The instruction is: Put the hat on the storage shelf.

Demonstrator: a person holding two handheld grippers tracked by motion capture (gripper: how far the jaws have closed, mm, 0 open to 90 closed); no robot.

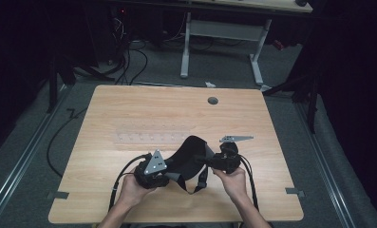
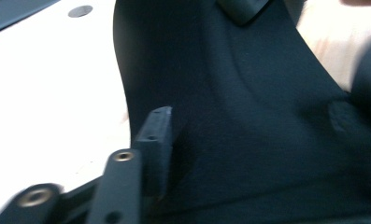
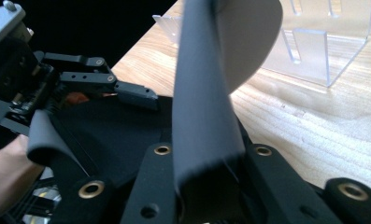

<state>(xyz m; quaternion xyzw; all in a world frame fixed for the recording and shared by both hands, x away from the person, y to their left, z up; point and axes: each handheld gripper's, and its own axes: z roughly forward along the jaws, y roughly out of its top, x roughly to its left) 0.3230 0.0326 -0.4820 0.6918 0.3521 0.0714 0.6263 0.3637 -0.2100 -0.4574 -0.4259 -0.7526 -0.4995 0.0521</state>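
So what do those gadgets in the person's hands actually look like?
Each hand grasps a chunky black gripper: the left gripper and the right gripper. Both carry a grey three-cornered plate on top, trail a black cable, and end in two black jaws with brass-coloured rivets. The forearms are bare.

Left gripper (image 2: 183,154) cam: frame mostly taken up by a black fabric piece (image 2: 230,121), soft matte cloth, slightly blurred, running from top edge down to the jaws. One black jaw rises at lower left, its pad against the fabric's left edge; screw heads visible on the linkage below it. Other jaw is hidden behind the cloth. Grey strap end (image 2: 241,9) at top of the fabric. Pale wooden tabletop (image 2: 47,93) on the left, overexposed, with a round grommet hole (image 2: 80,11) near the top-left corner.
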